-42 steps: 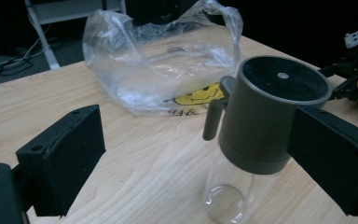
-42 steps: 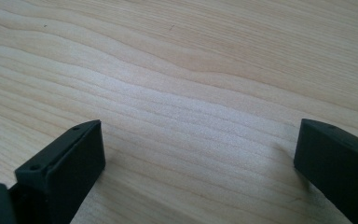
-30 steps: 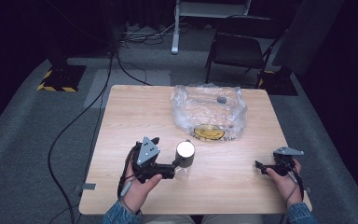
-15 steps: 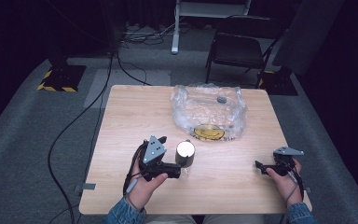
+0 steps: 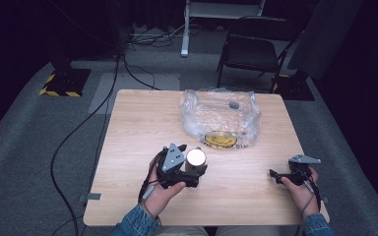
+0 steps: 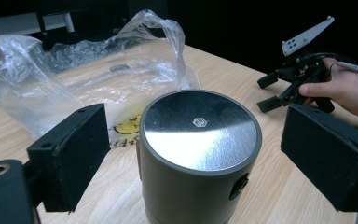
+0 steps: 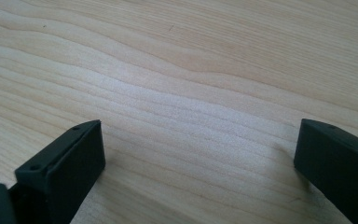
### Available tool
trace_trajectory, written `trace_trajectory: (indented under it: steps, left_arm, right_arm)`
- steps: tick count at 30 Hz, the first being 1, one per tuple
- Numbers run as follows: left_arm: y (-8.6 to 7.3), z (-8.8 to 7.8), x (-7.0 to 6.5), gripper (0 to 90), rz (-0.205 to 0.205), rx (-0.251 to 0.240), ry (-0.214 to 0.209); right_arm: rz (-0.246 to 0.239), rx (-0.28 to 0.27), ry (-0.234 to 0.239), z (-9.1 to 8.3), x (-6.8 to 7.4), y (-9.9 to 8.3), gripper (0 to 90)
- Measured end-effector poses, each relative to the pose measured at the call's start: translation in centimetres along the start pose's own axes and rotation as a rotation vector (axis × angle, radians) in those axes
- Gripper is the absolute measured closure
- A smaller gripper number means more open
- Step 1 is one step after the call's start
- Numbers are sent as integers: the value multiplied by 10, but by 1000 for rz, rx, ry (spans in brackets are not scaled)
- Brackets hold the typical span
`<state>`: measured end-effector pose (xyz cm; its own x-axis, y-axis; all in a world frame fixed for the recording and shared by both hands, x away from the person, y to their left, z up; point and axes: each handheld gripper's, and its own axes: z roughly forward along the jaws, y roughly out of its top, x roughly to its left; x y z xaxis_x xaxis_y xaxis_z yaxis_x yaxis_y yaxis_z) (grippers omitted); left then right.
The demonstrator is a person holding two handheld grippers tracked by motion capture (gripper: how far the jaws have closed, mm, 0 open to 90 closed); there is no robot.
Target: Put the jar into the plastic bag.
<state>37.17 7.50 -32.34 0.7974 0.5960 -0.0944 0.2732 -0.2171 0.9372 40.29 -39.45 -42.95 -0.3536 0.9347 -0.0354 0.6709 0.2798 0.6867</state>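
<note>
Upright canister [image 6: 199, 154] between left gripper [image 6: 196, 158] jaws, just closing, pads not touching; right gripper [image 5: 288, 175] released, well apart

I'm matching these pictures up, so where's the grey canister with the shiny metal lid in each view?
High view: the grey canister stands low centre-left, at the left gripper.
Left gripper view: bottom centre, between the open jaws.
Right gripper view: not in it.
Shared landmark: the clear plastic bag behind the canister.

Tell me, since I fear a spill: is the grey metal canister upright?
Upright: the grey metal canister stands on the table, flat lid facing up.
</note>
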Motion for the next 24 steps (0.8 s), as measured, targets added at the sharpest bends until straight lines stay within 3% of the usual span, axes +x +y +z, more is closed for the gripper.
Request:
trace_trajectory:
  steps: [6, 8, 18, 24]
  left_arm:
    - [-2, 6, 1, 159, 6, 15, -9]
    - [-3, 8, 1, 163, 29, 28, 1]
    - [-10, 16, 2, 316, 53, 69, -9]
    - [-8, 15, 2, 323, 53, 82, -9]
  right_arm:
    - [0, 0, 0, 0, 0, 0, 17]
    - [0, 0, 0, 0, 0, 0, 17]
    - [0, 1, 0, 0, 0, 0, 17]
    - [1, 1, 0, 0, 0, 0, 17]
